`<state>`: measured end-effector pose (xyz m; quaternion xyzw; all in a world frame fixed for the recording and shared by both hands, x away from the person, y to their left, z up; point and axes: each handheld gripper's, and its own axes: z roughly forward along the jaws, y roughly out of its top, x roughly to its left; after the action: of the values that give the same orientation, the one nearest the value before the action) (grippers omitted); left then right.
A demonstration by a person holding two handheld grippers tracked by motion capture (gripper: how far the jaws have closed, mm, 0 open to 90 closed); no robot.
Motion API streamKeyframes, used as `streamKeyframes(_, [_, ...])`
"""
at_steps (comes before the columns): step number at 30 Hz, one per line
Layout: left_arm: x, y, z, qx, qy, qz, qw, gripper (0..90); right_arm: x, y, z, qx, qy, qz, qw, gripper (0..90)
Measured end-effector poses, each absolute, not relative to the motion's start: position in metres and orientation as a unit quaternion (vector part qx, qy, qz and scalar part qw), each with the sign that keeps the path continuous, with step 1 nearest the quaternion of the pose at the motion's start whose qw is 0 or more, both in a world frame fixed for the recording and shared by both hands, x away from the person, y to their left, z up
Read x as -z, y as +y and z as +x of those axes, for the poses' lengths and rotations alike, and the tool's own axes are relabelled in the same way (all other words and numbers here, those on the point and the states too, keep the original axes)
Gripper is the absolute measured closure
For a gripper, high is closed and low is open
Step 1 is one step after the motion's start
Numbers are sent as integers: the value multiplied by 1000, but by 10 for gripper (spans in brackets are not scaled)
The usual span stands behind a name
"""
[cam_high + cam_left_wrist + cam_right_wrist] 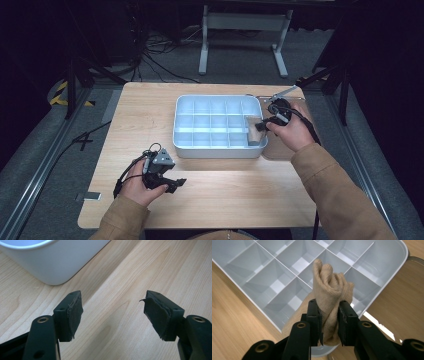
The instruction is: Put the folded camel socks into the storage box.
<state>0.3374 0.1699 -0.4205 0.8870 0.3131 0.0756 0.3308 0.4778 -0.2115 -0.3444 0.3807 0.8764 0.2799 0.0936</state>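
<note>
- The right claw [329, 322] is clamped on a rolled beige sock [332, 292], holding it over the near right corner of the tray; the left claw [113, 315] rests spread and empty on the worktop, just in front of the tray's near left corner.
- The wooden worktop [210, 185] carries everything.
- The white divided tray [180, 127] sits mid-worktop, its compartments empty.
- Likely risk: the sock bulges past the jaws, so it could snag a divider and straddle two compartments, or unroll once let go.
</note>
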Motion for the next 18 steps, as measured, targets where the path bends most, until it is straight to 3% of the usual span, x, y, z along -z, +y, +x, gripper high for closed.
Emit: streamKeyframes(18, [422,170,337,-73,315,887,330,313,371,-199,482,-212,902,359,117,740])
